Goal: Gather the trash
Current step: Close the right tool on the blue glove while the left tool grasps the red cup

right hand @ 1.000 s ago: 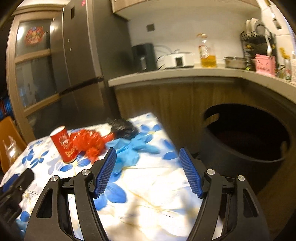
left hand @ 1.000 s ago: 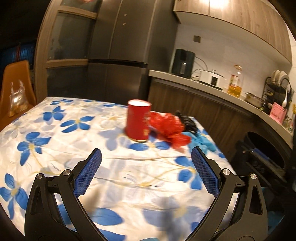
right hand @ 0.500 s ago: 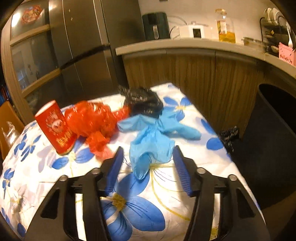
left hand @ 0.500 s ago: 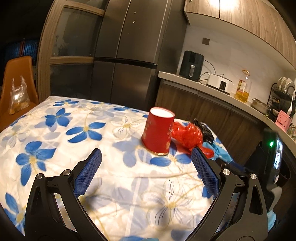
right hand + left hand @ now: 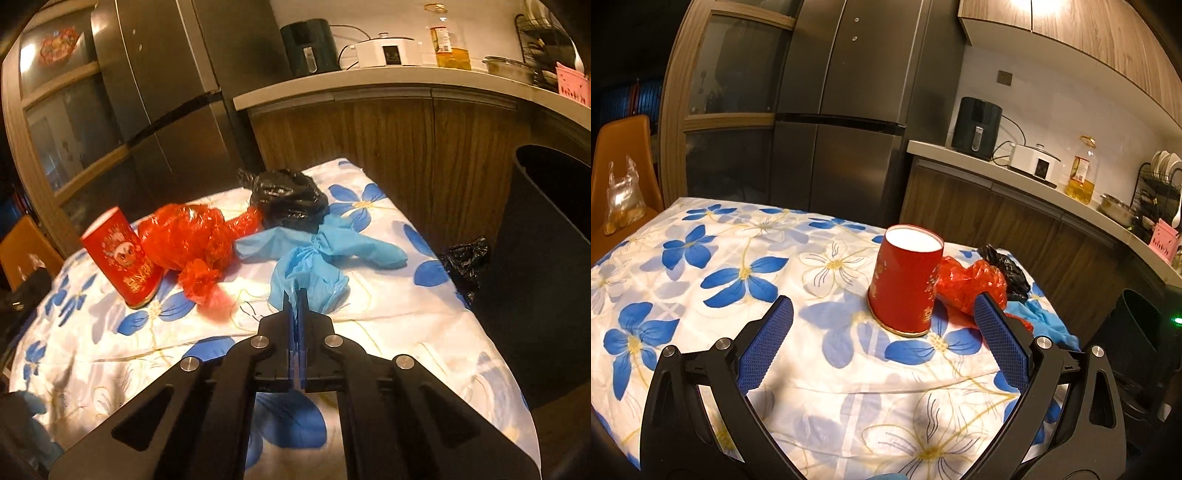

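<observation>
On the flowered tablecloth [image 5: 701,266] an upside-down red paper cup [image 5: 905,280] [image 5: 122,254] stands beside a crumpled red plastic bag [image 5: 188,236], a black bag [image 5: 288,199] and a crumpled blue glove [image 5: 314,273]. My right gripper [image 5: 295,295] points down at the glove's near edge. Its jaws are closing tight, and blue material is pinched between the pads. My left gripper [image 5: 882,306] hovers open just short of the red cup, with nothing between its fingers. From the left wrist view the blue glove [image 5: 1045,321] is partly hidden behind the right finger.
A tall black bin [image 5: 546,258] stands off the table's right edge, with a small scrap of black bag [image 5: 465,258] hanging beside it. An orange chair [image 5: 620,166] holding a clear bag [image 5: 622,195] sits at the far left. Fridge and kitchen counter lie behind.
My right gripper dropped forward onto the blue glove and went from wide open to shut on it. My left gripper drew closer to the red cup, staying open.
</observation>
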Available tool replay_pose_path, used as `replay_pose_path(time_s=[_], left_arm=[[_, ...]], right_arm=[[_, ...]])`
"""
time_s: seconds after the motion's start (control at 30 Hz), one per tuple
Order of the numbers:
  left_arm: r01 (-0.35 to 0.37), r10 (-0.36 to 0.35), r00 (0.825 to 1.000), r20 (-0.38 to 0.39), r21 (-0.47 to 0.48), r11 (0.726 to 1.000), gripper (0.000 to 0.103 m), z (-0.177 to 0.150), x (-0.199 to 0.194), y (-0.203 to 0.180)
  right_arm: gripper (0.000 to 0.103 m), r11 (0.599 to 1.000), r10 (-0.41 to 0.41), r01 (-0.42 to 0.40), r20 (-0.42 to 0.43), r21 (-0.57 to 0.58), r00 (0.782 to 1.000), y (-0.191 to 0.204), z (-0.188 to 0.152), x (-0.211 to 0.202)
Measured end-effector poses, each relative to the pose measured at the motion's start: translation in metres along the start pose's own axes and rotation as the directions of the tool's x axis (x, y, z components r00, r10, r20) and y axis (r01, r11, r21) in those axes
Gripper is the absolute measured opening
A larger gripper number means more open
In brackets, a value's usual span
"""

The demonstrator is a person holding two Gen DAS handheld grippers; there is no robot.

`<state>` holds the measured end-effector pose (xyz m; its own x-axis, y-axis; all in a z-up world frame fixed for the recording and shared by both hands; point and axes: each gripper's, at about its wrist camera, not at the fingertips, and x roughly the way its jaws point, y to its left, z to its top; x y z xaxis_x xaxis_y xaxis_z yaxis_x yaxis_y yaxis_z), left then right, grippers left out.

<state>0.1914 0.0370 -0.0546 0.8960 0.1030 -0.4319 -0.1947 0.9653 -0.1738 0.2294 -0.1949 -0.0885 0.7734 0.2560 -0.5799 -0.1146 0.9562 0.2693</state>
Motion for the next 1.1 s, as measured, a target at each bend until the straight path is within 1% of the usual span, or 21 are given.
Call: replay_pose_path(time_s=[0.13,0.43,0.6,0.8,0.93,1.1], left_arm=[[-0.005,0.005,1.000,-0.009,-0.006,1.000,0.096,0.001,0.010,-0.004],[-0.034,0.034,0.999,-0.006,-0.001,0.999,0.096,0.013,0.043,-0.017],[-0.039,0.039,0.999,-0.033,-0.027,0.999,0.096,0.019,0.065,-0.019],[-0.042,0.039,0.998,-0.057,-0.060,0.997,0.096,0.026,0.081,-0.014],[-0.045,0.039,0.996,-0.085,-0.077,0.996,0.088,0.025,0.089,-0.010],[-0.036,0.025,0.993,-0.111,-0.091,0.995,0.071,0.022,0.093,-0.007]], right_arm=[[0.002,1.000,0.020,-0.020,0.050,0.001,0.999,-0.002,-0.002,-0.026],[0.002,0.997,0.071,-0.070,0.127,-0.013,0.989,-0.003,-0.002,-0.071],[0.002,0.997,0.081,-0.077,0.145,-0.030,0.986,-0.002,-0.002,-0.079],[0.002,0.996,0.088,-0.085,0.144,-0.028,0.986,-0.006,-0.001,-0.080],[0.002,0.995,0.094,-0.090,0.137,-0.032,0.986,-0.007,-0.004,-0.079],[0.002,0.995,0.097,-0.093,0.130,-0.036,0.987,-0.007,-0.006,-0.079]])
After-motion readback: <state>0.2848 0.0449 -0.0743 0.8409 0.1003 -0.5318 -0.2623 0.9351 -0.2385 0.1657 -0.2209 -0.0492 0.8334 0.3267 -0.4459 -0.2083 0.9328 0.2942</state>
